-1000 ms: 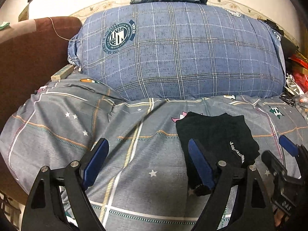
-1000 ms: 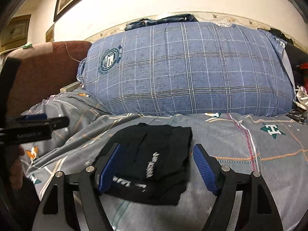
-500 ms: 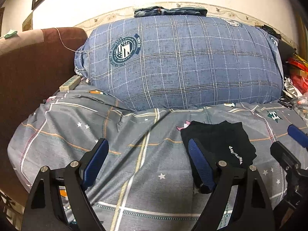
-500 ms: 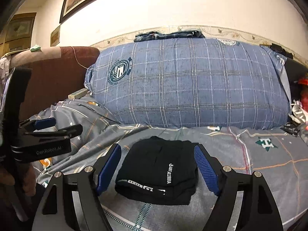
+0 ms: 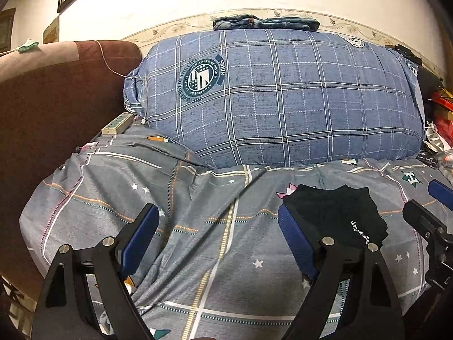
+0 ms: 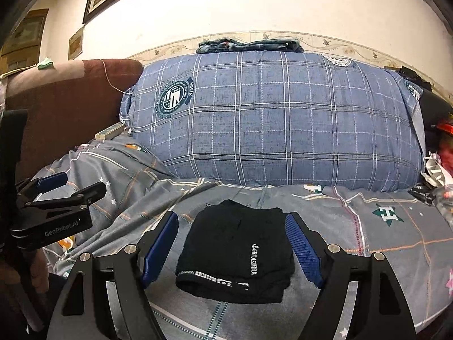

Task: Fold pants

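The black pants lay folded into a compact bundle on the grey patterned bedsheet, with white lettering and a striped waistband showing toward the camera. In the right wrist view they sat directly ahead of the right gripper, between its two blue-padded fingers but, as far as the fisheye lets me judge, not touched by either; the jaws were spread wide and held nothing. In the left wrist view the same bundle lay just beyond the right-hand finger of the left gripper, whose jaws also stood wide apart over bare sheet, gripping nothing. Behind the pants a large blue plaid pillow rested against the wall, with folded denim on top of it. A brown sofa arm stood to the left of the bedding.
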The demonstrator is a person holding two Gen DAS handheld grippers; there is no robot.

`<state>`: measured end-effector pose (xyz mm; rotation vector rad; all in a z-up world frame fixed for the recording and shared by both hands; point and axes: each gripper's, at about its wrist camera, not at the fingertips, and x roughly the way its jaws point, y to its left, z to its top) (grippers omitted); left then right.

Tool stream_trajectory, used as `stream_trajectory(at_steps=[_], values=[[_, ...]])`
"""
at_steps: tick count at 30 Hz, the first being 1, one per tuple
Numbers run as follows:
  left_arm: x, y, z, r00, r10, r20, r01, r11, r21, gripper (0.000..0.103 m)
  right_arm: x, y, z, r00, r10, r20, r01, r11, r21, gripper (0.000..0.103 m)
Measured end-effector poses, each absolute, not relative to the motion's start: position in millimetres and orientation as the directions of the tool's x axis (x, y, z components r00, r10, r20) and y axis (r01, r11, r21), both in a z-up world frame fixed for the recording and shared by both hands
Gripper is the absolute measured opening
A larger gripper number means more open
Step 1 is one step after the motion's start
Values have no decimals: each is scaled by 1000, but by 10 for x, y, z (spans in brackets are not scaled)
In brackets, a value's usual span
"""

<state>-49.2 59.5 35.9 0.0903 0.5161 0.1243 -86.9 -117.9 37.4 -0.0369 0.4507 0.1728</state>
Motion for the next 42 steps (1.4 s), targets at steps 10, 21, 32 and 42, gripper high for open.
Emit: stream_trajectory(at_steps=[10,21,32,42], values=[[-527,758,378,863,137,-487,-99,990,103,87,-748,-916,346,845,128,-519,-179,983,-50,79],[-596,789,377,857,126,-499,-86,991,103,87,-779,-780,410,852,64,-520,-155,979,-132,79],[-690,719,520,875,98,-474,-56,993,104,87,-857,-783,523,867,68,-494,-151,980,-131,79],[-773,640,590,886,83,-457,-34,993,116,87,-944,-798,577,876,72,-477,-150,980,-128,79]])
